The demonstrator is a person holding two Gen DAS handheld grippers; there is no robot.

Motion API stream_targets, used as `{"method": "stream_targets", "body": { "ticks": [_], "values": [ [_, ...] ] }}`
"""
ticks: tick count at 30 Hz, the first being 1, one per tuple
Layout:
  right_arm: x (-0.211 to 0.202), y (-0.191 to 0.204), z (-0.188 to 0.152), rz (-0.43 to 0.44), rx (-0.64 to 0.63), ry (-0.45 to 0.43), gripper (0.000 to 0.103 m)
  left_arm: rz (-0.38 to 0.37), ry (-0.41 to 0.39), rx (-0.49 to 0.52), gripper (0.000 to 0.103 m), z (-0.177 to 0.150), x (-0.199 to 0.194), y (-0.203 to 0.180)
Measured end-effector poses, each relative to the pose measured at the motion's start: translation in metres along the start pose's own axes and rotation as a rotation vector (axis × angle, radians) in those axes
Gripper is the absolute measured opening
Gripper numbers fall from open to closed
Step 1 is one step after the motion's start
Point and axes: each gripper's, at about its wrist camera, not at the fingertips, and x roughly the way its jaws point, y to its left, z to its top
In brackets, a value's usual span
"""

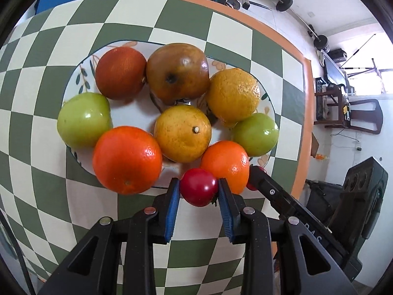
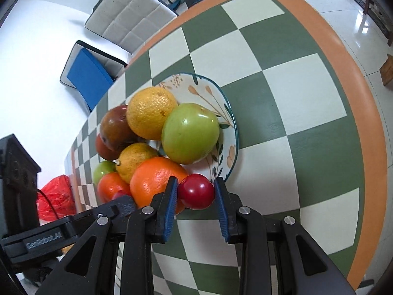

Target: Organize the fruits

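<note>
We log two small red fruits at the near rim of the patterned plate (image 1: 73, 83): our left gripper (image 1: 199, 191) clamps one red fruit (image 1: 198, 186), our right gripper (image 2: 196, 190) clamps the other red fruit (image 2: 196, 191). Plate holds oranges, green apples, one brownish fruit (image 1: 176, 71), on checkered table (image 1: 49, 36).

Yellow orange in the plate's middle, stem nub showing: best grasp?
Grip the yellow orange across its widest middle, coming from above: other fruit crowds its flanks on the plate, and only the top is exposed. Keep the pads off the stem nub.
</note>
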Motion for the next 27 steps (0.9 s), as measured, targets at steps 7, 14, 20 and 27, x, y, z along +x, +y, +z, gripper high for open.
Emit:
{"method": "stream_targets", "body": {
  "ticks": [7,14,20,27],
  "values": [
    [0.013,-0.003,0.005,0.012,0.015,0.009,0.037,0.018,0.000,-0.004,0.035,0.003,0.005,-0.003],
    [0.001,-0.003,0.000,-0.051,-0.024,-0.013,0.058,0.053,-0.037,0.006,0.049,-0.006,-0.008,0.004],
    [-0.024,0.016,-0.016,-0.226,-0.192,-0.106,0.074,0.201,-0.153,0.100,0.070,-0.024,-0.025,0.002],
    [-0.047,0.035,-0.035,-0.322,-0.303,-0.180,0.092,0.342,-0.225,0.136,0.097,-0.037,-0.025,0.013]
  ]
}}
